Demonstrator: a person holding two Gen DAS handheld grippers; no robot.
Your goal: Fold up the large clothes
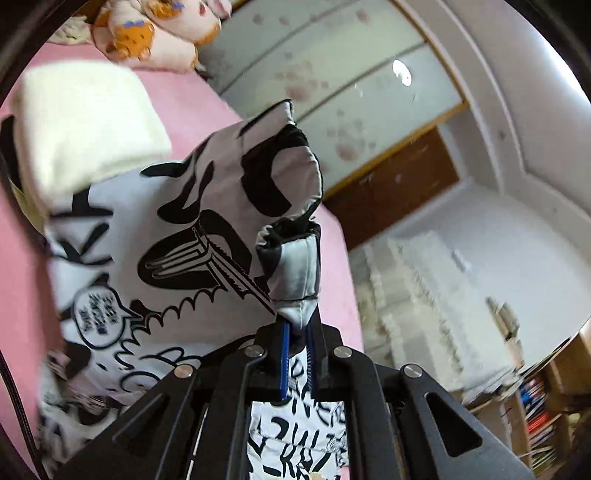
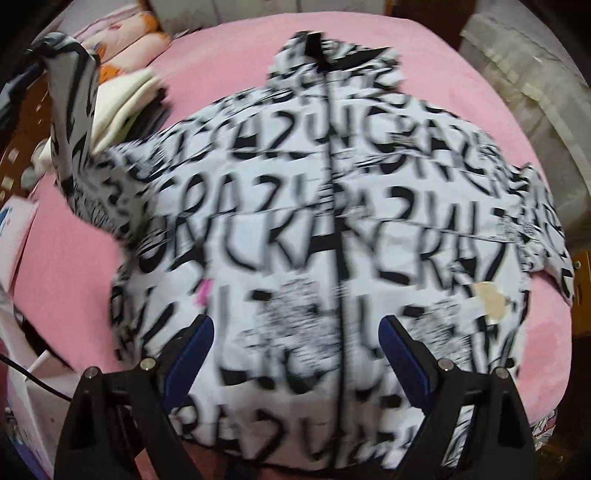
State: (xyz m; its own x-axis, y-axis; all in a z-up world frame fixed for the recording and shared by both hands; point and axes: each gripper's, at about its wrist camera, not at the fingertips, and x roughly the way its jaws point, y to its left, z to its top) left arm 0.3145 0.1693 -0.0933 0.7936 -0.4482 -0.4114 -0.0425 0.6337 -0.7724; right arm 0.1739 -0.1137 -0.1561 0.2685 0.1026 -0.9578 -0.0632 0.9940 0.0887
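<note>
A white padded jacket point(image 2: 332, 229) printed with black letters lies front up on the pink bed point(image 2: 74, 258), its black zip running down the middle. My left gripper point(image 1: 297, 332) is shut on the jacket's sleeve point(image 1: 291, 266) near the cuff and holds it lifted above the bed. The lifted sleeve point(image 2: 70, 110) shows at the far left of the right wrist view. My right gripper point(image 2: 295, 332) hovers over the jacket's lower front, jaws wide apart, nothing between its blue pads point(image 2: 199, 343).
A folded cream garment point(image 1: 85, 125) lies on the bed beside the jacket, with plush toys point(image 1: 155, 33) behind it. A wardrobe with sliding doors point(image 1: 332, 74) and a bookshelf point(image 1: 543, 417) stand beyond the bed. White boxes point(image 2: 18, 236) sit at the bed's left edge.
</note>
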